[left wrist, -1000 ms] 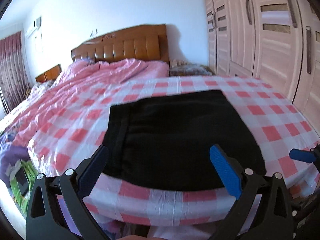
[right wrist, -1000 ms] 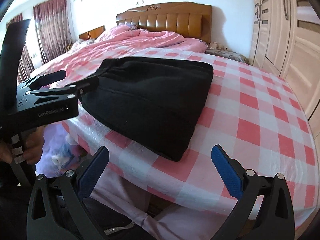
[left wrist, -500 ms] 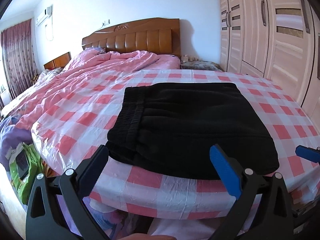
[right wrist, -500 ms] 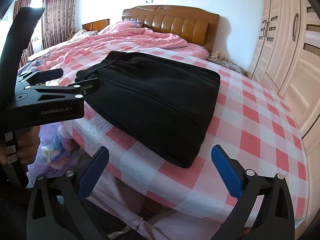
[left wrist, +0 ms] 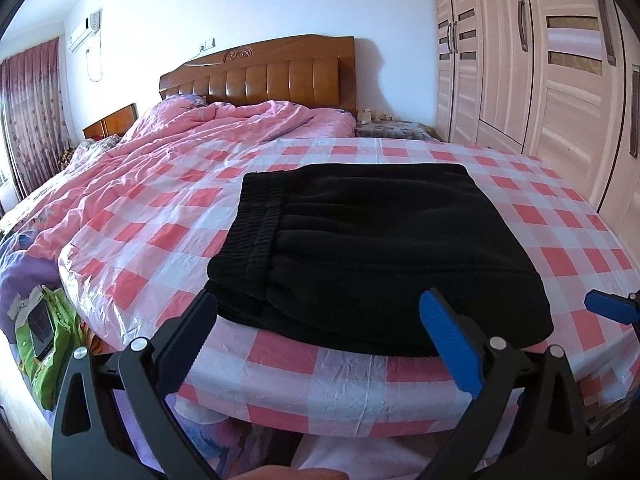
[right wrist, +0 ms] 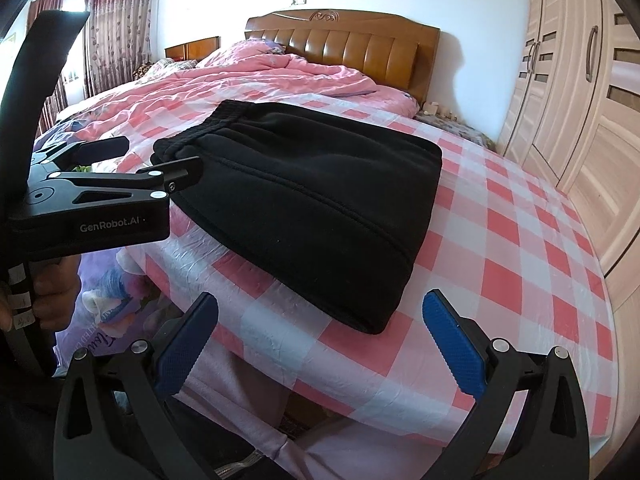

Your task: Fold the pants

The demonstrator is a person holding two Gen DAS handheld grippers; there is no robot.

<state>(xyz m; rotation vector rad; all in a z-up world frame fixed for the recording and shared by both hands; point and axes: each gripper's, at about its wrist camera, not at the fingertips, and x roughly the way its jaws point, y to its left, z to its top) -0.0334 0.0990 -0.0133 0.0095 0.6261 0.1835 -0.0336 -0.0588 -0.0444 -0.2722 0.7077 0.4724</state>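
The black pants [left wrist: 372, 240] lie folded into a thick rectangle on the pink-and-white checked sheet [left wrist: 168, 236], near the bed's front edge, waistband to the left. They also show in the right wrist view [right wrist: 312, 196]. My left gripper [left wrist: 316, 336] is open and empty, just in front of the pants' near edge. It appears from the side in the right wrist view [right wrist: 156, 164], beside the waistband corner. My right gripper [right wrist: 320, 340] is open and empty, in front of the pants' right near corner. One of its blue fingertips [left wrist: 608, 308] shows at the right of the left wrist view.
A crumpled pink duvet [left wrist: 192, 140] covers the far left of the bed below a wooden headboard [left wrist: 272, 76]. Wardrobe doors [left wrist: 540, 60] line the right wall. Green and purple items [left wrist: 44, 328] lie on the floor at left. A cluttered nightstand [left wrist: 392, 126] stands by the headboard.
Both grippers have drawn back and risen from the pants, so more of the bed shows. The pants lie still and both grippers stay open.
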